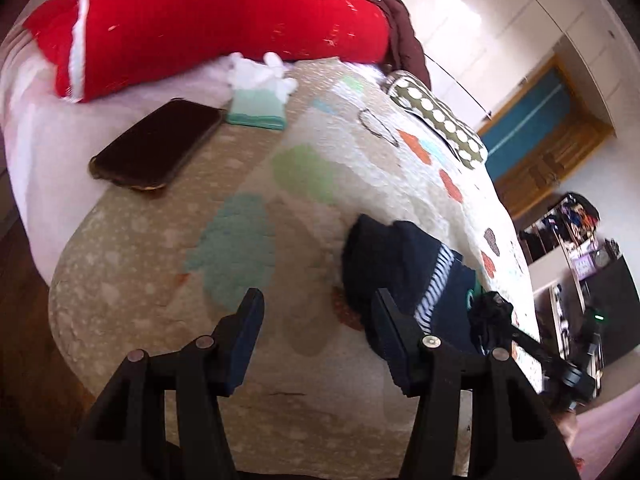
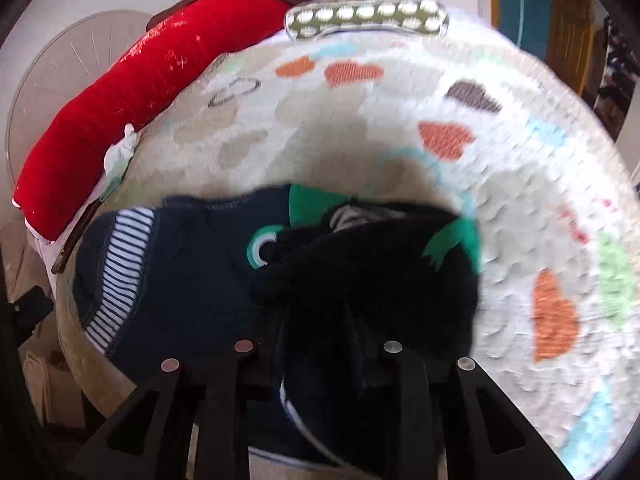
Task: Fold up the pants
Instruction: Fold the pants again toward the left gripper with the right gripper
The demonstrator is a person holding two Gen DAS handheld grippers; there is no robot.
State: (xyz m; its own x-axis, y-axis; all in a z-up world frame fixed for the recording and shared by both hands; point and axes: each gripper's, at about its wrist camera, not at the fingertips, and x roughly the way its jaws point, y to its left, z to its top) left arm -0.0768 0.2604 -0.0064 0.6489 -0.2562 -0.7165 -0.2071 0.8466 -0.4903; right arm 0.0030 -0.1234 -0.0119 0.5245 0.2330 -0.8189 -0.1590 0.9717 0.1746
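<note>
Small dark navy pants (image 2: 192, 280) with a white-striped band and a green frog patch lie on a heart-patterned quilt (image 2: 520, 184). My right gripper (image 2: 320, 344) is shut on a bunched dark fold of the pants, lifted over the rest. In the left wrist view the pants (image 1: 404, 272) lie to the right, beside my right fingertip. My left gripper (image 1: 318, 300) is open and empty, just above the quilt (image 1: 256, 168). The right gripper (image 1: 496, 312) shows at the pants' far edge.
A red pillow (image 1: 208, 20) lies along the bed's far side. A dark phone (image 1: 156, 144) and a folded mint cloth (image 1: 258, 108) rest near it. A polka-dot item (image 1: 436, 116) lies at the quilt's far edge. Shelves and furniture stand at right.
</note>
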